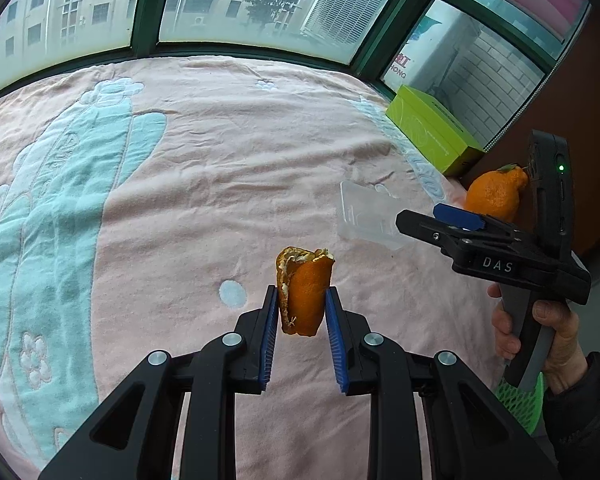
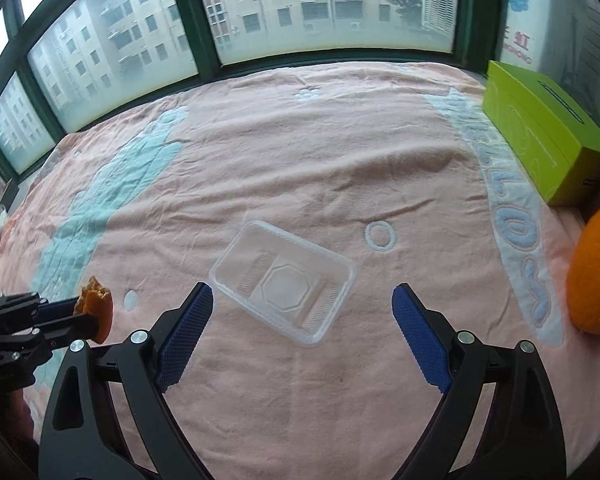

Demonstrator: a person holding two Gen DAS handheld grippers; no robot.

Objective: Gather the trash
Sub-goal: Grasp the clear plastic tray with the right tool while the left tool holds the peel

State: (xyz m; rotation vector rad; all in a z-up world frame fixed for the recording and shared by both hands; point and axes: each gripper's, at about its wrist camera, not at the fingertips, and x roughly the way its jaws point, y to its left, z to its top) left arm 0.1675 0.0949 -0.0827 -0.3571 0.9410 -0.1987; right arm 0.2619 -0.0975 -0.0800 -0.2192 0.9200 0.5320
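Left gripper (image 1: 301, 300): jaws narrow, blue pads clamped on orange peel (image 1: 305, 292); peel held above pink blanket (image 1: 204, 184), long axis upright, torn edge pointing up. Right gripper (image 2: 302, 300): jaws wide, holding nothing, hovering just short of clear plastic tray (image 2: 284, 280) lying flat on blanket, long axis running diagonally. Left wrist view alone shows person's hand (image 1: 540, 340) and green mesh (image 1: 528, 400). Both show whole orange (image 2: 598, 272), green box (image 2: 540, 136).
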